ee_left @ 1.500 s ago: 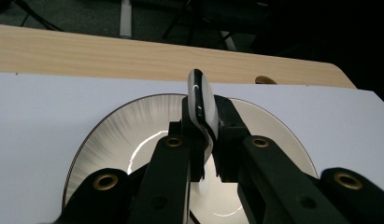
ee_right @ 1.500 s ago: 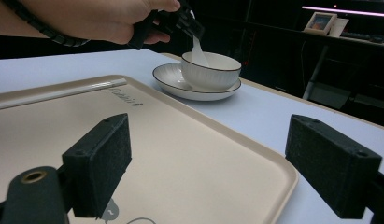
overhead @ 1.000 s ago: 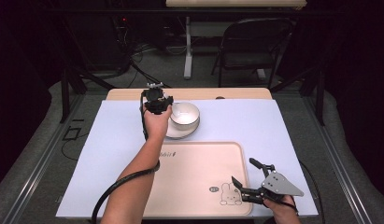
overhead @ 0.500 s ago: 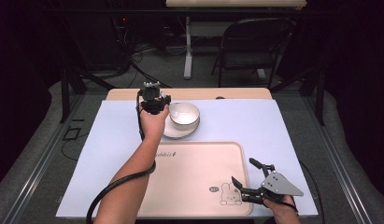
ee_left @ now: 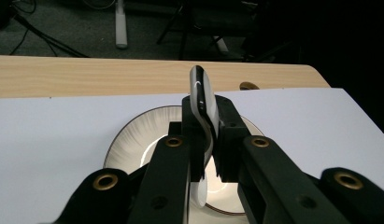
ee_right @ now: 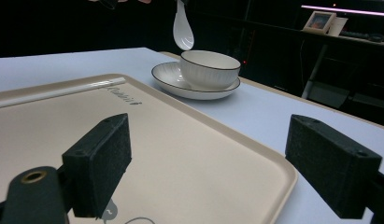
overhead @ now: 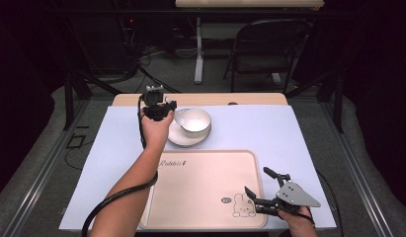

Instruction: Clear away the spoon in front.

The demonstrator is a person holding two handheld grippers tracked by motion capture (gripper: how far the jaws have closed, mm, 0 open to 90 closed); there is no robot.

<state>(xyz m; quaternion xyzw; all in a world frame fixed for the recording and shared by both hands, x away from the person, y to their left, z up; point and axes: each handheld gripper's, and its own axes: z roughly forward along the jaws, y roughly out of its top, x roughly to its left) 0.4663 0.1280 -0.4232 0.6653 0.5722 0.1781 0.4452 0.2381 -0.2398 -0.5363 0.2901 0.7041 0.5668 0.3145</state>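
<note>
My left gripper (overhead: 158,106) hovers just left of a white bowl (overhead: 193,120) that sits on a white saucer (overhead: 183,139) at the back of the table. It is shut on the handle of a white spoon (ee_left: 199,88). The right gripper view has the spoon (ee_right: 182,28) hanging bowl-down above the white bowl's (ee_right: 209,69) left rim. In the left gripper view the jaws (ee_left: 206,112) clamp the handle over a ribbed white dish (ee_left: 129,135). My right gripper (overhead: 256,180) rests open at the beige tray's (overhead: 200,182) near right corner, nothing between its pads (ee_right: 103,163).
A pale blue sheet (overhead: 289,133) covers the table, with a strip of bare wood (overhead: 215,98) along the far edge. The tray bears a rabbit print (overhead: 242,205) near my right gripper. A folding chair (overhead: 269,49) and cables stand on the floor beyond.
My left gripper has drifted a little to the left with the spoon still in it. The right gripper has stayed put.
</note>
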